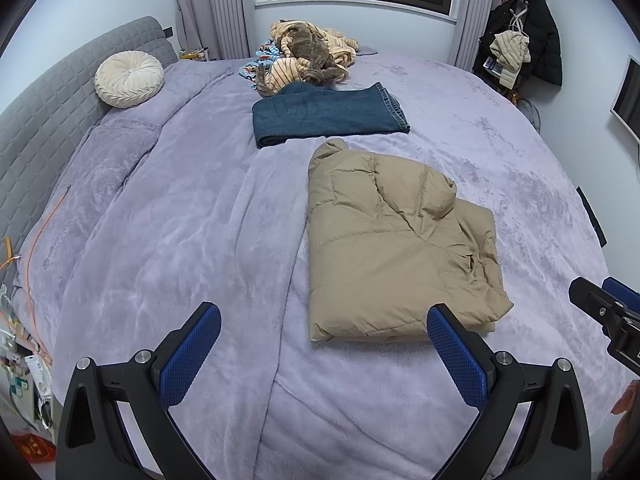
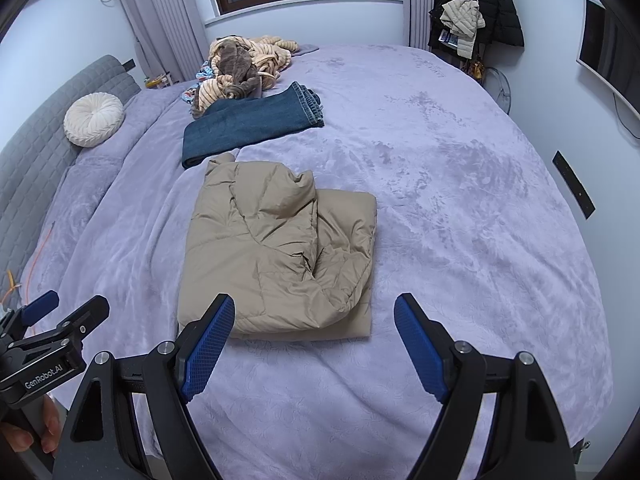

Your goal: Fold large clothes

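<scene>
A tan puffer jacket point(image 1: 396, 240) lies folded into a rough rectangle on the lilac bedspread point(image 1: 180, 220); it also shows in the right wrist view point(image 2: 280, 248). My left gripper point(image 1: 324, 336) is open and empty, held just short of the jacket's near edge. My right gripper point(image 2: 314, 328) is open and empty, its fingers straddling the jacket's near right corner without touching it. Each gripper shows at the edge of the other's view: the right one point(image 1: 600, 300), the left one point(image 2: 64, 312).
Folded blue jeans point(image 1: 328, 114) lie beyond the jacket. A heap of striped and brown clothes point(image 1: 308, 56) sits at the far edge. A round white cushion point(image 1: 129, 79) leans on the grey headboard point(image 1: 48, 120). Coats point(image 1: 524, 32) hang at the back right. A TV point(image 2: 612, 44) hangs on the right wall.
</scene>
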### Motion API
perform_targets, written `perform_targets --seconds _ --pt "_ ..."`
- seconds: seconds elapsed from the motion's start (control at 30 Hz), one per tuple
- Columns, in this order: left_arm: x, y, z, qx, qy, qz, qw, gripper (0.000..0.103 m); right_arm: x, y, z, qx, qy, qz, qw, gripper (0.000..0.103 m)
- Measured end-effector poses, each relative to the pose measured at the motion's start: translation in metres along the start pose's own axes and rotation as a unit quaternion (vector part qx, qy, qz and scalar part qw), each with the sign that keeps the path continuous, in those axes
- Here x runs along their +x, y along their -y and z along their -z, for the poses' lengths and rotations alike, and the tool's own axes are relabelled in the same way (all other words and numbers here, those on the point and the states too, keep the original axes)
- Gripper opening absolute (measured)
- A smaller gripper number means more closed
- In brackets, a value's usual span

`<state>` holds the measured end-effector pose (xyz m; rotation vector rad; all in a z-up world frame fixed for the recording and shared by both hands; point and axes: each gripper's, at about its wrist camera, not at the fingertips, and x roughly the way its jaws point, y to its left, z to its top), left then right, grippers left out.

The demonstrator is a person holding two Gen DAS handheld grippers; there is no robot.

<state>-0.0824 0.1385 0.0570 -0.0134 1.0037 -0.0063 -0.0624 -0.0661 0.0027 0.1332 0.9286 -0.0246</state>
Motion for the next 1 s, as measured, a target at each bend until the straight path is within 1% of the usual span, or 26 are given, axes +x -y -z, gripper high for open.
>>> perform_targets --seconds 0.47,0.6,0.8,1.0 --pt "0.000 0.001 -0.003 0.000 0.003 -0.002 1.0000 0.103 0.000 -0.001 0.001 0.000 0.000 0.000 1.000 0.084" --pt "-0.001 0.002 -0.003 -0.002 0.002 -0.003 1.0000 0.103 -0.004 -0.007 0.000 -0.001 0.000 -0.003 1.000 0.084" --pt "-0.002 0.007 -0.003 -0.003 0.006 -0.013 0.9999 0.103 -0.004 -0.009 0.000 -0.001 -0.001 -0.003 1.000 0.084" --pt "-0.003 0.010 -0.001 -0.003 0.009 -0.010 0.9999 0.103 -0.004 -0.009 0.001 -0.001 0.000 -0.003 1.000 0.084"
